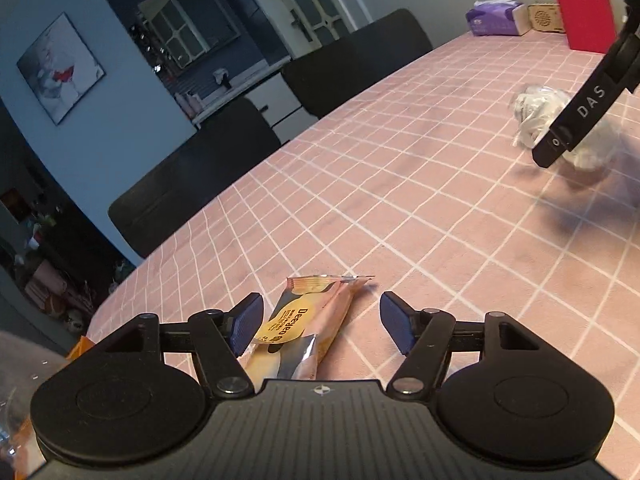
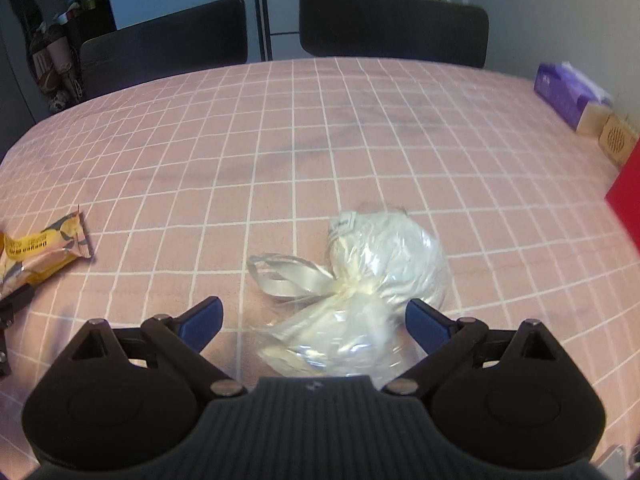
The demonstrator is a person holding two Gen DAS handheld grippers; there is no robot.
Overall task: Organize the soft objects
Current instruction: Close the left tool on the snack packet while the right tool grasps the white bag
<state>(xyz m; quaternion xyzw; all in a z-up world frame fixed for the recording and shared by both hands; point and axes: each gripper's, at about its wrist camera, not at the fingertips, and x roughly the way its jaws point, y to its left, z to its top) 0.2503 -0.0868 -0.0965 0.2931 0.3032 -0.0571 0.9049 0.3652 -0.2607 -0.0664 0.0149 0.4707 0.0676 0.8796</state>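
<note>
A yellow and pink snack packet [image 1: 298, 330] lies on the pink checked tablecloth [image 1: 400, 200], between the blue pads of my open left gripper [image 1: 322, 326], nearer the left pad. It also shows at the left edge of the right wrist view [image 2: 40, 252]. A clear plastic bag holding something white, tied with a white ribbon [image 2: 360, 280], lies between the pads of my open right gripper [image 2: 314, 322]. The same bag shows far right in the left wrist view [image 1: 560, 128], partly hidden by the right gripper's black body [image 1: 588, 100].
A purple tissue pack [image 2: 568, 94], a small wooden box [image 2: 616, 140] and a red box [image 1: 586, 20] stand along the far right of the table. Two black chairs [image 2: 392, 32] stand at the far edge.
</note>
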